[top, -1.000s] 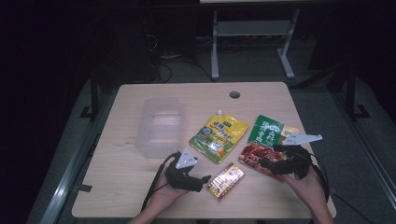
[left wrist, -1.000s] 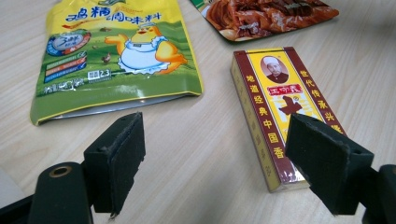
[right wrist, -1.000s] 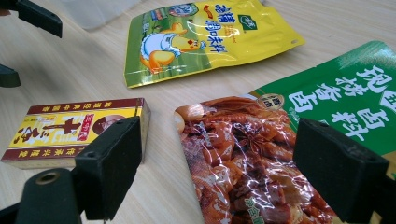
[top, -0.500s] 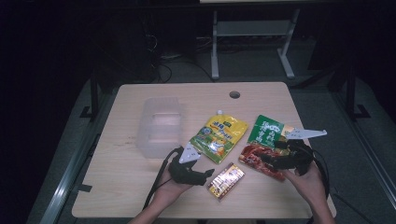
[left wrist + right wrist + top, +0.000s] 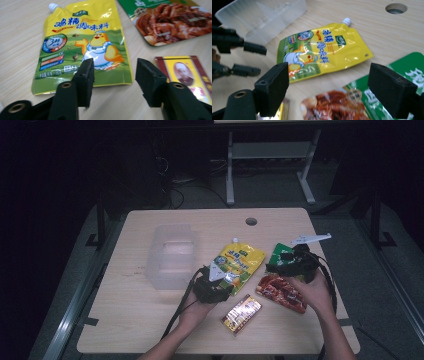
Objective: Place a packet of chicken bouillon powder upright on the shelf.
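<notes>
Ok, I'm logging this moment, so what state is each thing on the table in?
Yellow pouch: flat, cap on, unheld.
Clear box: open, looks empty.
Red packet: flat.
Green packet: flat, partly covered.
Small gold packet: flat, untouched.
Left hand-held gripper: jaws just been closing, nothing between them.
Right hand-held gripper: open wide.
</notes>
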Motion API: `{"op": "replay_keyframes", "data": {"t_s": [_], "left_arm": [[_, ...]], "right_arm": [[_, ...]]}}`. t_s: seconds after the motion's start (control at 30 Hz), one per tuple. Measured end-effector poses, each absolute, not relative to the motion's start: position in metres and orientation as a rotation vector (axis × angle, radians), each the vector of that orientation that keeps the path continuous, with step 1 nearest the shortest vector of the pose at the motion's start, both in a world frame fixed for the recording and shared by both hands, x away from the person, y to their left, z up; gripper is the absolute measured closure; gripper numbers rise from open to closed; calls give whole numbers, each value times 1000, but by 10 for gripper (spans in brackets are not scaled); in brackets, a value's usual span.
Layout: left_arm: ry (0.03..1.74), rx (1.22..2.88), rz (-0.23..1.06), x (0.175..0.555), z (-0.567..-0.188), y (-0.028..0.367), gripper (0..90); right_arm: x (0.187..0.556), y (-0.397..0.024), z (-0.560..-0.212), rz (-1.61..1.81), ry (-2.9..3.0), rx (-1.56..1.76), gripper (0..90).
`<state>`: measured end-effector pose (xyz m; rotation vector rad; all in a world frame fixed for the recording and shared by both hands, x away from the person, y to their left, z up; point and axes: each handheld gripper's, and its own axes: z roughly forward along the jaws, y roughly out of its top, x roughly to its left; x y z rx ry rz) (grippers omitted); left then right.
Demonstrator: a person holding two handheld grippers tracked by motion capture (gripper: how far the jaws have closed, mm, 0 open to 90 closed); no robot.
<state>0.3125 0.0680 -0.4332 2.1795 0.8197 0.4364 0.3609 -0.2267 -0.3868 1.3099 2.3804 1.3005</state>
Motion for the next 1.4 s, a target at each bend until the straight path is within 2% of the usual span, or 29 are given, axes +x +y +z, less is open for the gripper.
{"op": "replay_keyframes", "data": {"t_s": [0.03, 0.2, 0.53, 1.03, 1.37, 1.4], "left_arm": [[845, 2175, 431, 316, -438, 65, 547], [870, 2204, 440, 322, -445, 61, 607], [884, 2257, 426, 326, -454, 57, 613], [887, 2275, 412, 327, -456, 57, 608], [888, 2288, 411, 327, -456, 56, 597], [889, 2293, 407, 327, -457, 56, 594]], "right_arm": [[372, -220, -388, 1281, 2400, 1339, 181], [397, -209, -397, 1266, 2384, 1390, 202], [430, -200, -431, 1201, 2385, 1582, 235], [442, -205, -455, 1190, 2368, 1709, 298], [445, -194, -465, 1209, 2395, 1716, 384], [444, -193, -466, 1213, 2394, 1695, 413]]}}
